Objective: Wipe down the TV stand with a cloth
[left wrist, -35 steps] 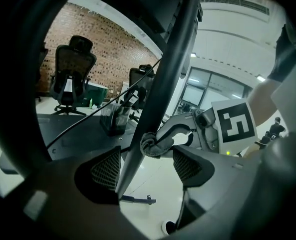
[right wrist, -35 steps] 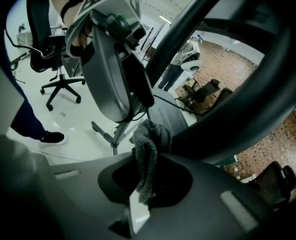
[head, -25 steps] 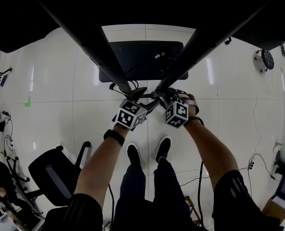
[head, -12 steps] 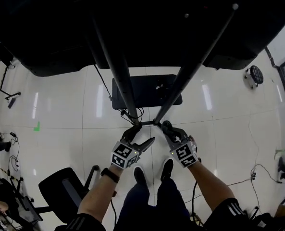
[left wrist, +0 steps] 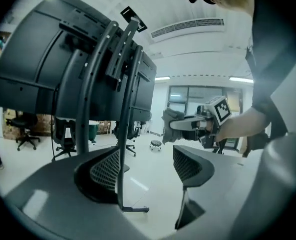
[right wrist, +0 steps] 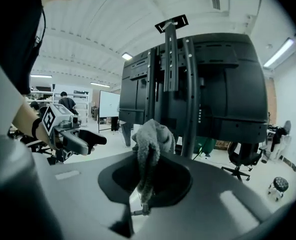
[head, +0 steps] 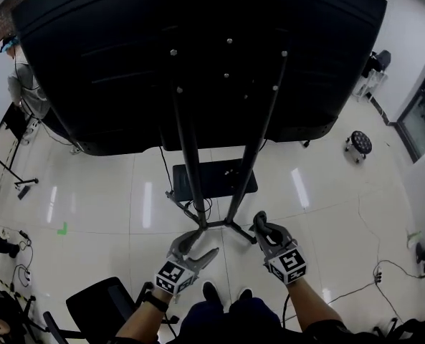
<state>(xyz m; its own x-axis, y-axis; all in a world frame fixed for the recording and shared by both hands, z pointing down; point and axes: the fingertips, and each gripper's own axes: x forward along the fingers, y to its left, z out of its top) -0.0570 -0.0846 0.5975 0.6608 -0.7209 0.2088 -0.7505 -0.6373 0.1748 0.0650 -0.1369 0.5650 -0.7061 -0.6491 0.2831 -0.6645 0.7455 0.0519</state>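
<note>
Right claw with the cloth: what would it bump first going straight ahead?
Probably the dark metal pole of the TV stand, just beyond the fluffy grey cloth in the right claw; depth is unclear.

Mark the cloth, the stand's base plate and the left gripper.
cloth (right wrist: 155, 130): right gripper view, its bunched top.
base plate (head: 218, 182): head view, middle of bare top.
left gripper (head: 206, 242): head view, between its fingertips.

No lettering, numbers or brand can be read on the TV stand (head: 187, 156) or elsewhere.
</note>
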